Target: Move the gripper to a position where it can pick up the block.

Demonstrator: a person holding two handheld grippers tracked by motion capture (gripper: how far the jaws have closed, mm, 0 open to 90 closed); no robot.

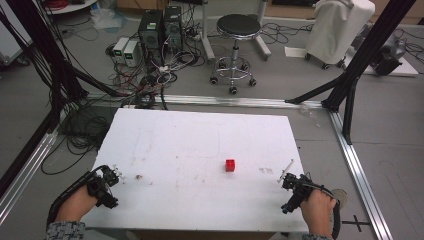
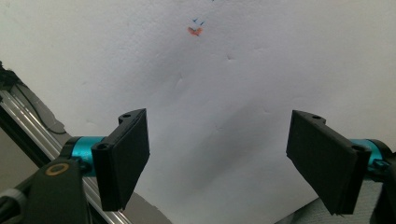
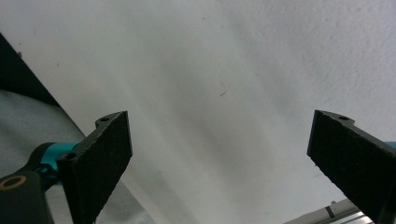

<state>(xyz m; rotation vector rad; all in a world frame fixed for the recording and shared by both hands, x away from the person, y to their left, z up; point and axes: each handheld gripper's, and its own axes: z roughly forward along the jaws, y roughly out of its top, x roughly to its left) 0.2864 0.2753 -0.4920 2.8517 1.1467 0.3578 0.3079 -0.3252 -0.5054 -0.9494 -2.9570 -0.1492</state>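
A small red cube (image 1: 230,165) sits on the white table (image 1: 200,145), right of its middle. My left gripper (image 1: 107,186) rests at the table's front left edge, held by a hand. In the left gripper view its jaws stand wide apart over bare white tabletop, left gripper (image 2: 224,163) open with nothing between them. My right gripper (image 1: 289,192) is at the front right corner, well to the right of and nearer than the cube. In the right gripper view the right gripper (image 3: 224,163) is open too, over bare tabletop.
A small orange and blue mark (image 2: 195,30) is on the tabletop ahead of the left gripper. Faint brown stains (image 1: 139,177) lie near the front left. Beyond the table are a black stool (image 1: 235,30), computer boxes (image 1: 160,30), tangled cables and black frame posts (image 1: 357,60).
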